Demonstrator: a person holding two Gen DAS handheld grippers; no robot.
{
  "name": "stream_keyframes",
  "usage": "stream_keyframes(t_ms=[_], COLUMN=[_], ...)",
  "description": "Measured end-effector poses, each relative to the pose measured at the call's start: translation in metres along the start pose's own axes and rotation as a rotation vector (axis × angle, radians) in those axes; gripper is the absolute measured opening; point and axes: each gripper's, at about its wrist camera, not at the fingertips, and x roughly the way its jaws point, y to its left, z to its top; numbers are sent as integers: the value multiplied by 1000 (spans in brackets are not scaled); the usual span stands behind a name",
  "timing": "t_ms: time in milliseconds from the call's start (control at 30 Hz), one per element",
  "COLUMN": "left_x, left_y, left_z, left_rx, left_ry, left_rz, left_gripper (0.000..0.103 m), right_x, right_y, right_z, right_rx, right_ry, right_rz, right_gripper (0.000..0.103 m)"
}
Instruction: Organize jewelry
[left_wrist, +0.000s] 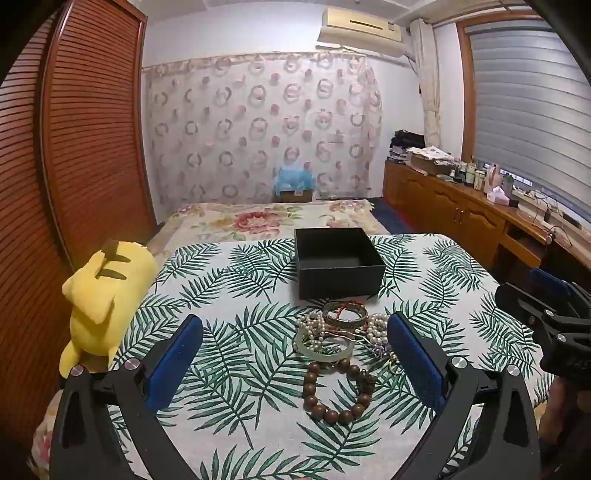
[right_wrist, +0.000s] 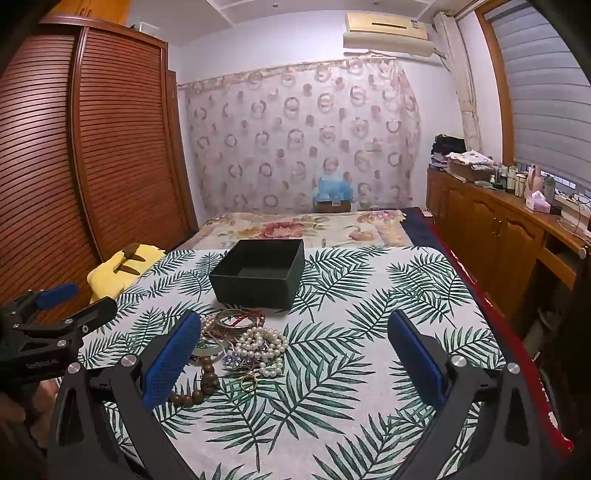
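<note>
Matt black box (left_wrist: 338, 264) on leaf-printed cloth worktop (left_wrist: 229, 295); glossy pearl strands (right_wrist: 264, 345); polished wooden bead bracelet (left_wrist: 334, 389); smooth jade-like bangle (left_wrist: 323, 345); textured blue fingers (left_wrist: 177, 360); soft yellow plush toy (left_wrist: 105, 295); louvred wood wardrobe (left_wrist: 92, 122).

One black box (left_wrist: 338, 264), one wooden bead bracelet (left_wrist: 338, 391), two bangles (left_wrist: 345, 314)

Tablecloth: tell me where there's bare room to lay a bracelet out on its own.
Free: the tablecloth right of the black box and pearl strands, out to the table's right edge, and the near strip between the right gripper fingers. Also the left side between the jewelry and the yellow plush. Crowded: just in front of the box, around the wooden bead bracelet.
</note>
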Motion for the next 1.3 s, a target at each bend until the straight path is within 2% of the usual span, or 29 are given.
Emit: stream_keyframes(t_ms=[300,600,800,1300], left_x=[-12,-12,-20,-23], left_y=[-3,-3,-16,-19], left_z=[13,12,23,23], left_rx=[0,-1,-4,-15], left_ry=[-4,-9,-28,-47], left_rz=[-2,-4,-9,-15], left_gripper=[97,97,97,97], right_x=[1,-1,-3,-3], right_y=[0,0,-1,0], right_z=[0,1,2,2], right_rx=[1,0,0,1], right_ry=[3,0,-7,-5], right_rz=[0,1,-3,-2], right_gripper=[101,101,101,101])
